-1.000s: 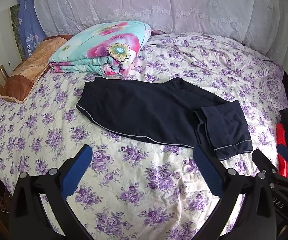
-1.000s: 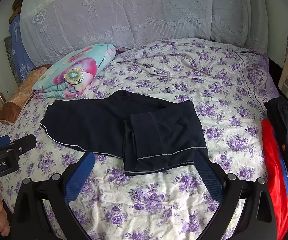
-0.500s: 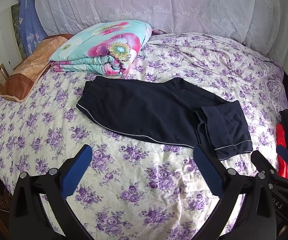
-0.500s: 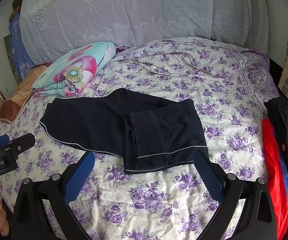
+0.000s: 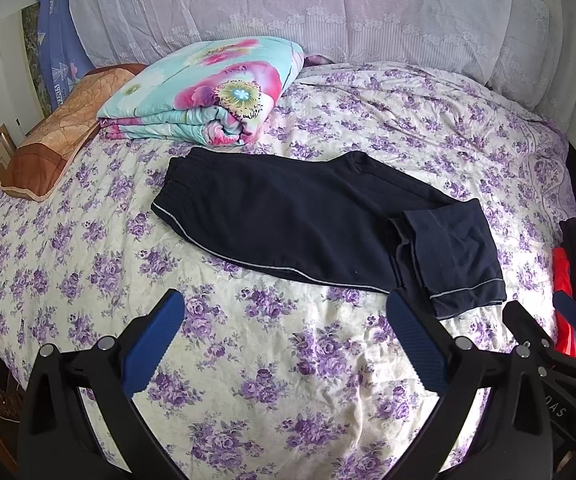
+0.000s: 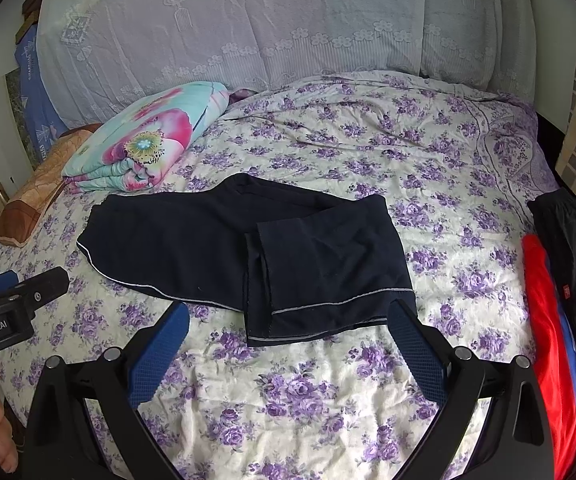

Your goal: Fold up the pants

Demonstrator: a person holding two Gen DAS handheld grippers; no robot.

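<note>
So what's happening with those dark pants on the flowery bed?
A person is holding a gripper in each hand and folding the dark pants on the purple-flowered bedsheet. The leg ends are already folded back over the rest of the pants, so one fold is done. Right now the left gripper and right gripper are both open and empty, held just short of the pants' near edge and touching nothing. A folded flowery quilt sits behind the pants, and a pile of other clothes lies to the right.

"GenRobot.AI" (white) on left gripper [image 6: 28, 284]
</note>
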